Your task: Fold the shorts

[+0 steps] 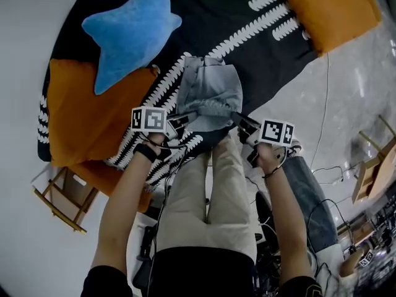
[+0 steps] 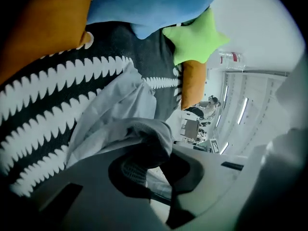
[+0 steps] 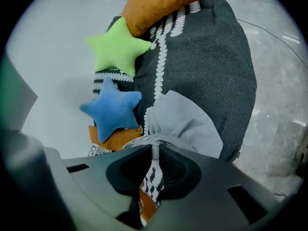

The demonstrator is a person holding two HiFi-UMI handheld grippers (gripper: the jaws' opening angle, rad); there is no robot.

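Note:
Light grey shorts [image 1: 209, 91] lie bunched on the dark patterned blanket [image 1: 260, 48], their near edge lifted off it. My left gripper [image 1: 184, 120] is shut on the shorts' near left edge; in the left gripper view the grey cloth [image 2: 139, 129] folds over into the jaws. My right gripper [image 1: 239, 120] is shut on the near right edge, and in the right gripper view a thin fold of the shorts [image 3: 155, 150] is pinched between the pads, the rest of the shorts [image 3: 185, 121] spreading beyond. Both grippers sit close to the blanket's near edge.
A blue star cushion [image 1: 130, 30], a green star cushion [image 3: 118, 47] and orange pillows [image 1: 334, 8] lie on the blanket. A wooden stool [image 1: 65, 197] stands at the left, another wooden frame [image 1: 371, 166] at the right. A cable [image 1: 322, 122] runs over the floor.

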